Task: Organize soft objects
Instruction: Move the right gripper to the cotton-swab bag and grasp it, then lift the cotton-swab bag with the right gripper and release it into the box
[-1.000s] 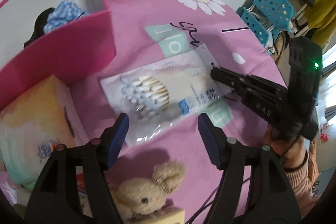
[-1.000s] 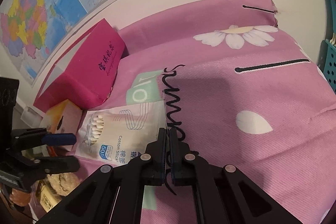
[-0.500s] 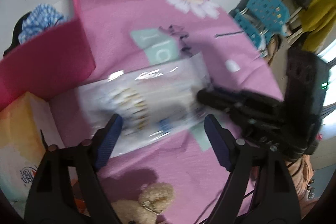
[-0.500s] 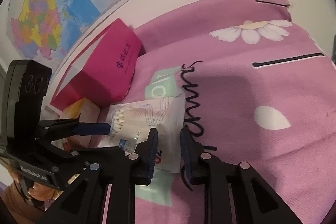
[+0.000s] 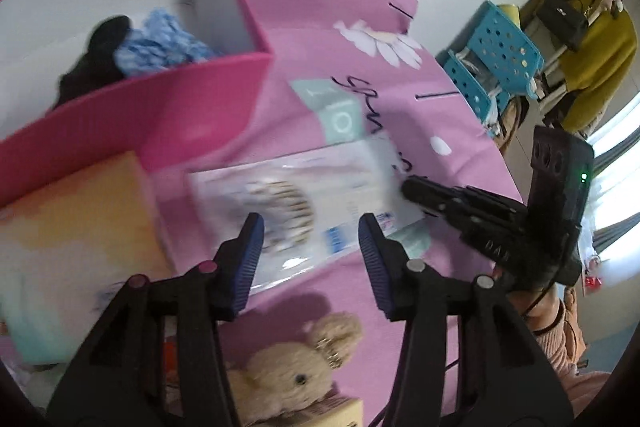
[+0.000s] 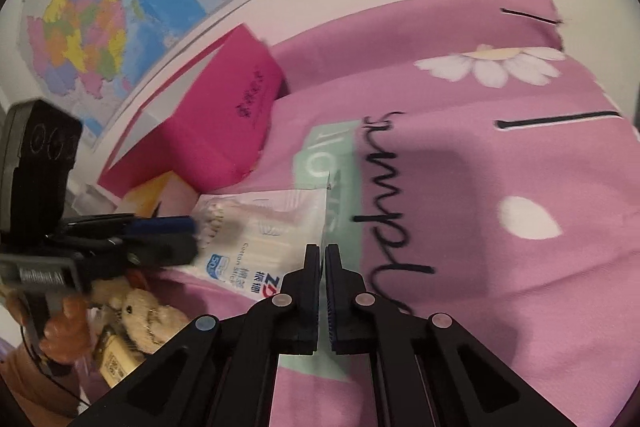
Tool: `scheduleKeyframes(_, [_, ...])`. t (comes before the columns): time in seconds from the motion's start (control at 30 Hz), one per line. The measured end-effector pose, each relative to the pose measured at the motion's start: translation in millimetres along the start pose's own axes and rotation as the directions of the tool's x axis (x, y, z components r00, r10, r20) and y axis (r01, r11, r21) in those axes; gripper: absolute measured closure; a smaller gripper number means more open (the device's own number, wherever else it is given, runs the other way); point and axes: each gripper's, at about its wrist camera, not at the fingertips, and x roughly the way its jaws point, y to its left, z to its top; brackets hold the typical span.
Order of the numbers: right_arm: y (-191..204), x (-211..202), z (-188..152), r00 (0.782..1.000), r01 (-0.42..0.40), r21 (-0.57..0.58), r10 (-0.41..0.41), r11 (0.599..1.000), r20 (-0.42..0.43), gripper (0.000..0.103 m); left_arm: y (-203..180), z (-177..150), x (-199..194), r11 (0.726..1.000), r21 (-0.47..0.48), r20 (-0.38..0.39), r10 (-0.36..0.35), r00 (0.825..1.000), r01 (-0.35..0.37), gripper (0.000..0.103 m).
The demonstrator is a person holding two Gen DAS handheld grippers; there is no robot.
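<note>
My right gripper (image 6: 322, 259) has its black jaws pressed almost together, only a sliver of gap showing between the ribbed blue pads, and they pinch the near corner of the flat, glossy plastic packet of cotton swabs (image 6: 260, 239); from my left camera the same right gripper (image 5: 416, 187) shows as a closed black beak biting the packet's right edge. My left gripper (image 5: 310, 247) stands wide apart, its ribbed blue pads (image 5: 250, 259) spread on either side of the packet of cotton swabs (image 5: 304, 203) without touching it, holding nothing; whether they hover above it or beside it I cannot tell through the blur. The packet is a thin, crinkly rectangle, white with blue print, a bundle of pale swab heads visible through its clear window, lying on the pink woven tablecloth (image 5: 352, 7) with white daisy print and black script. Just beyond its left end sits the open magenta cardboard box (image 5: 192, 107) with smooth white inner walls, holding a crumpled blue-and-white cloth (image 5: 160, 43) and a dark soft item (image 5: 92, 63). A soft orange-and-white tissue pack (image 5: 68, 231) lies against the box's front wall, beside the packet. Near my left gripper's base rests a fuzzy beige plush bunny (image 5: 296, 375), resting on a small tan carton (image 5: 340, 411).
</note>
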Motion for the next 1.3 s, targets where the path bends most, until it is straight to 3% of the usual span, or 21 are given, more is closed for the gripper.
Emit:
scheduleKeyframes(0.17, [-20.9, -10.2, -1.5, 0.998, 0.063, 0.053, -0.064, 0.997, 0.015, 0.100, -2.2, 1.3, 6.0, 1.000, 0.016, -0.030, -0.008, 1.000, 0.009, 0.048])
scheduleKeyframes(0.23, [-23.2, -12.6, -3.1, 0.996, 0.082, 0.051, -0.083, 0.995, 0.018, 0.100, -10.2, 1.0, 12.4, 0.999, 0.053, -0.040, 0.012, 0.999, -0.010, 0.042])
scheduleKeyframes(0.3, [-22.0, -13.0, -5.1, 0.996, 0.090, 0.042, -0.091, 0.995, 0.017, 0.100, -20.8, 1.4, 18.4, 0.995, 0.104, -0.058, 0.000, 0.998, 0.006, 0.027])
scheduleKeyframes(0.43, [-20.3, -9.9, -6.7, 0.997, 0.077, 0.043, -0.078, 0.996, 0.018, 0.099, -32.4, 4.3, 33.7, 0.989, 0.138, -0.101, 0.062, 0.993, -0.047, 0.026])
scheduleKeyframes(0.53, [-20.1, -8.6, -7.3, 0.997, 0.069, 0.050, -0.070, 0.996, 0.017, 0.099, -35.1, 2.9, 43.5, 0.990, 0.141, -0.143, 0.046, 0.989, -0.026, 0.025])
scheduleKeyframes(0.57, [-21.2, -8.8, -7.5, 0.998, 0.062, 0.059, -0.063, 0.996, 0.017, 0.099, -34.5, 2.6, 40.5, 0.990, 0.132, -0.124, 0.069, 0.990, -0.053, 0.025])
scheduleKeyframes(0.7, [-22.6, -11.0, -9.3, 0.997, 0.066, 0.064, -0.067, 0.996, 0.025, 0.099, -29.6, 0.5, 24.9, 0.994, 0.109, -0.084, 0.039, 0.996, -0.029, 0.025])
scheduleKeyframes(0.87, [-27.0, -17.0, -9.2, 0.994, 0.106, 0.067, -0.108, 0.992, 0.033, 0.099, -20.8, 2.9, 23.0, 0.994, 0.083, -0.080, 0.075, 0.994, -0.068, 0.025])
scheduleKeyframes(1.0, [-29.1, -17.7, -10.6, 0.992, 0.118, 0.068, -0.120, 0.991, 0.036, 0.099, -30.3, 6.2, 38.0, 0.988, 0.115, -0.112, 0.119, 0.987, -0.106, 0.016])
scheduleKeyframes(1.13, [-29.7, -18.1, -10.0, 0.992, 0.123, 0.061, -0.125, 0.991, 0.035, 0.099, -37.4, 10.9, 60.9, 0.989, 0.123, -0.184, 0.098, 0.978, -0.076, 0.011])
scheduleKeyframes(1.17, [-28.2, -18.8, -10.6, 0.992, 0.122, 0.062, -0.124, 0.991, 0.034, 0.100, -38.6, 11.3, 64.7, 0.989, 0.127, -0.182, 0.096, 0.979, -0.073, 0.006])
scheduleKeyframes(1.3, [-29.0, -17.9, -9.9, 0.994, 0.099, 0.063, -0.101, 0.993, 0.030, 0.097, -40.1, 10.4, 61.4, 0.993, 0.120, -0.170, 0.022, 0.985, -0.001, 0.005])
